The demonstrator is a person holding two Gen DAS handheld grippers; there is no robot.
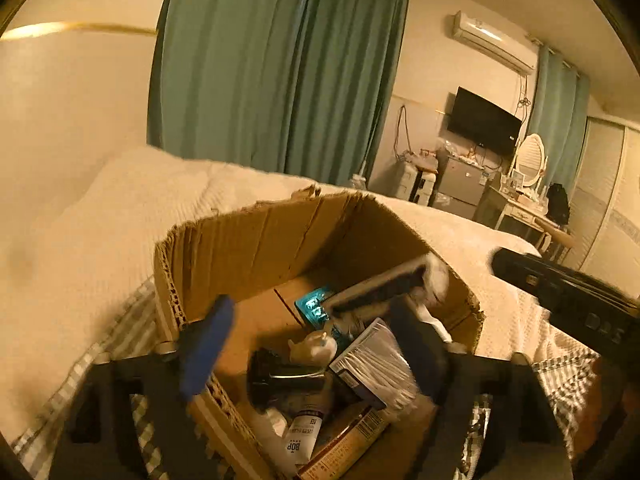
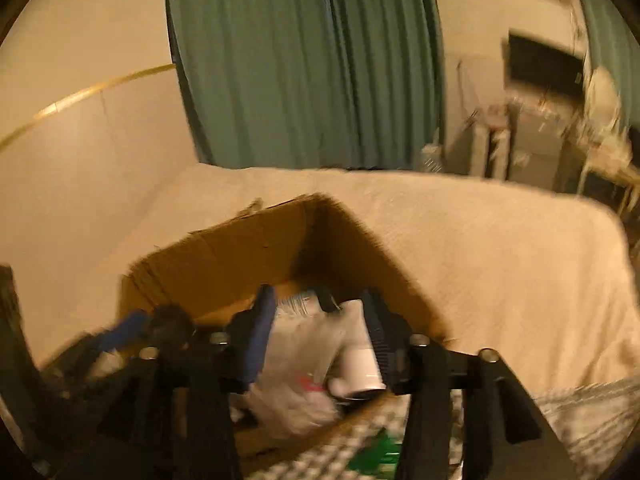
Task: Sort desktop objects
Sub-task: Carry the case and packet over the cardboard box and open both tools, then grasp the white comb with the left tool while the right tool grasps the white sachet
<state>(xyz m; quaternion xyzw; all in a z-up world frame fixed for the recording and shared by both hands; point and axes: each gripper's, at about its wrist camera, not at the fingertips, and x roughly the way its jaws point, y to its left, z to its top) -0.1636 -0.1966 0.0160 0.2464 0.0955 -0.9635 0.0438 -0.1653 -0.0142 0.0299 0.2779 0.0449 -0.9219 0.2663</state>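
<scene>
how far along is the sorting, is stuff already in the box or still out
Mostly done: the cardboard box on the bed already holds a white tube, a black brush and packets. In hand: nothing; the left gripper and right gripper stand open above it. A green item lies outside.

place: bedroom | bed (image 1: 120,216), curtains (image 1: 272,72), dressing table (image 1: 516,208)

The open brown corrugated cardboard box (image 1: 256,240) sits on the cream knitted bed cover (image 1: 100,220), with the checked grey-and-white cloth (image 1: 120,332) under its near edge. Inside, toward 6 o'clock, lies a white tube with dark print (image 1: 303,432); a black cylindrical object (image 1: 280,380) lies just at its 11 o'clock. The teal pleated curtain (image 1: 256,64) hangs behind the bed at 12 o'clock.
</scene>
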